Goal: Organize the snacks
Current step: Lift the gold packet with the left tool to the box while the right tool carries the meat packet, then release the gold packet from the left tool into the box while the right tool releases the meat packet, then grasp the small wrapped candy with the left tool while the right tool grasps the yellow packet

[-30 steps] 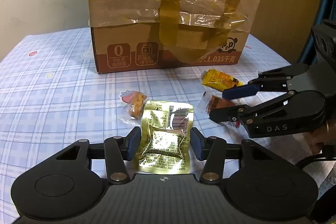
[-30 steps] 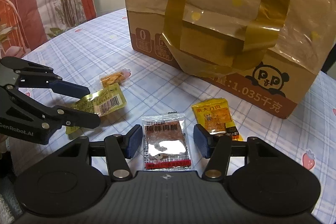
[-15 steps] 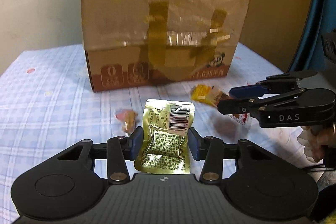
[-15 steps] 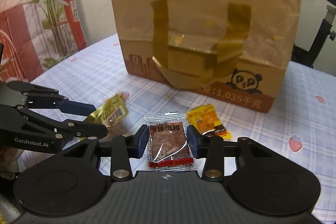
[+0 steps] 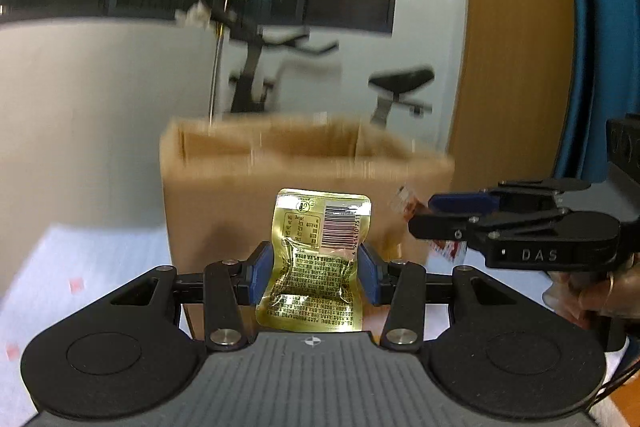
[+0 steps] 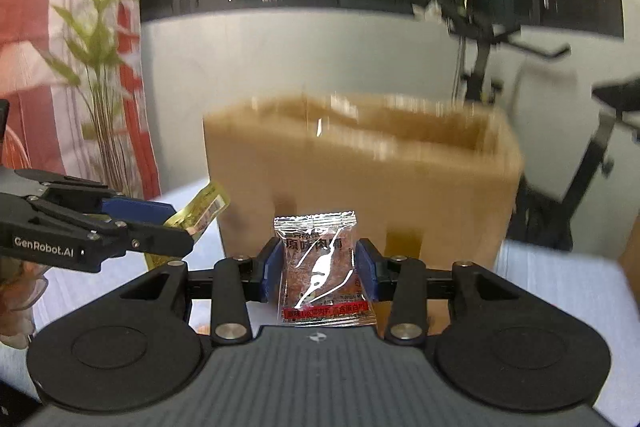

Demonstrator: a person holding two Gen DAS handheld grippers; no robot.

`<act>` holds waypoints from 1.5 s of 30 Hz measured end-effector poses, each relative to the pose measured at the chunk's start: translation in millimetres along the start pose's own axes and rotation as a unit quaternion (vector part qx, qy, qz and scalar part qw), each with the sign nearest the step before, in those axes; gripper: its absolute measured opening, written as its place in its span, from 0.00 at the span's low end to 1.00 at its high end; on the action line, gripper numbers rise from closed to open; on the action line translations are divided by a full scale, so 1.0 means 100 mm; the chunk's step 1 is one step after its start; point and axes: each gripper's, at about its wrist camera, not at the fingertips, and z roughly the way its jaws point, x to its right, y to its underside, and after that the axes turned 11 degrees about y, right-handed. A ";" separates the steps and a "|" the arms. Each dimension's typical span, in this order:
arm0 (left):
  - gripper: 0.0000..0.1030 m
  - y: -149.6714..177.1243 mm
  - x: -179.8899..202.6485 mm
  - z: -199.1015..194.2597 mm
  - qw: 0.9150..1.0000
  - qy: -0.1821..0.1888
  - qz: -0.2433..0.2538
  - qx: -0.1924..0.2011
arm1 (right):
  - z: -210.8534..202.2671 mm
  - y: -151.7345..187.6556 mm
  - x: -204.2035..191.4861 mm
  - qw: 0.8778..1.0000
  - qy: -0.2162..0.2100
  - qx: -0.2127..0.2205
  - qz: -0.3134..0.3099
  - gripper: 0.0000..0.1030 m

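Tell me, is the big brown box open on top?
Open. The cardboard box shows its inner walls past the top rim; both views are blurred, so its contents cannot be told.

Box wall ahead, open top above

The cardboard box (image 5: pixel 280 203) stands directly before both grippers; its open top is unobstructed, with an exercise bike (image 6: pixel 560 131) behind.

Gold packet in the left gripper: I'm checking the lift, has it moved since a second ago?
Yes. The gold packet, clamped in the left gripper, has risen off the table; the cardboard box now sits lower, its open top visible.
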 end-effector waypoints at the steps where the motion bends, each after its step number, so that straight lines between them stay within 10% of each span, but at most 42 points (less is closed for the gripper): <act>1: 0.47 -0.10 -0.01 -0.01 1.000 -0.001 0.006 0.012 | 0.00 -0.07 0.02 1.000 0.000 0.010 -0.001 0.41; 9: 0.47 -0.75 -0.15 0.30 0.999 -0.019 0.027 0.040 | 0.28 -0.58 0.21 0.999 0.024 0.044 0.005 0.41; 24: 0.63 -0.96 -0.72 1.12 0.997 -0.059 -0.015 -0.055 | 0.98 -0.63 0.63 0.987 0.118 -0.056 0.090 0.48; 45: 0.67 -0.35 -0.70 0.03 0.998 -0.044 -0.053 -0.011 | 0.30 -0.32 0.21 0.998 0.042 0.025 0.036 0.55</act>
